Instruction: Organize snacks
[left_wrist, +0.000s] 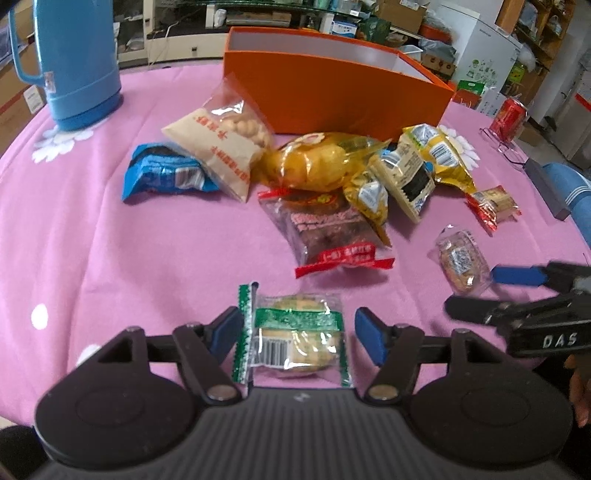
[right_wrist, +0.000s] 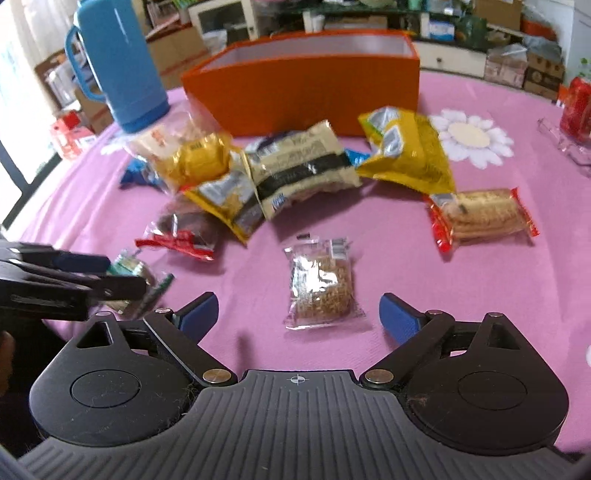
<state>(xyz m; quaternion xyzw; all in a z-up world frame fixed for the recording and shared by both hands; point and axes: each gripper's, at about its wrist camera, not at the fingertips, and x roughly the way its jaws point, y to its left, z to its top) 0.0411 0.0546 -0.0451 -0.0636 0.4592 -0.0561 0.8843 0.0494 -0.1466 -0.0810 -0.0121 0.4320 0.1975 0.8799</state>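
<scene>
two claws were in play, both tipped down at the pink table (left_wrist: 110, 240). the left gripper (left_wrist: 295, 332) sat half spread around the green-edged packet (left_wrist: 295, 332), left pad touching its edge, right pad just clear, so not pinching yet. the packet's long axis ran across the gap. the right gripper (right_wrist: 299, 314) was spread wide, nothing gripped, with the clear crumbly packet (right_wrist: 319, 286) just ahead, lengthwise away from it. well beyond the snack pile stood the orange box (right_wrist: 303, 96).

A wafer packet (left_wrist: 295, 336) lies between the left tongs (left_wrist: 297, 332); a cereal bar (right_wrist: 321, 286) lies between the right tongs (right_wrist: 299, 317). Beyond both, a snack pile (left_wrist: 332, 173), then the box (left_wrist: 332, 96) behind it, all on the desk (left_wrist: 129, 251).
</scene>
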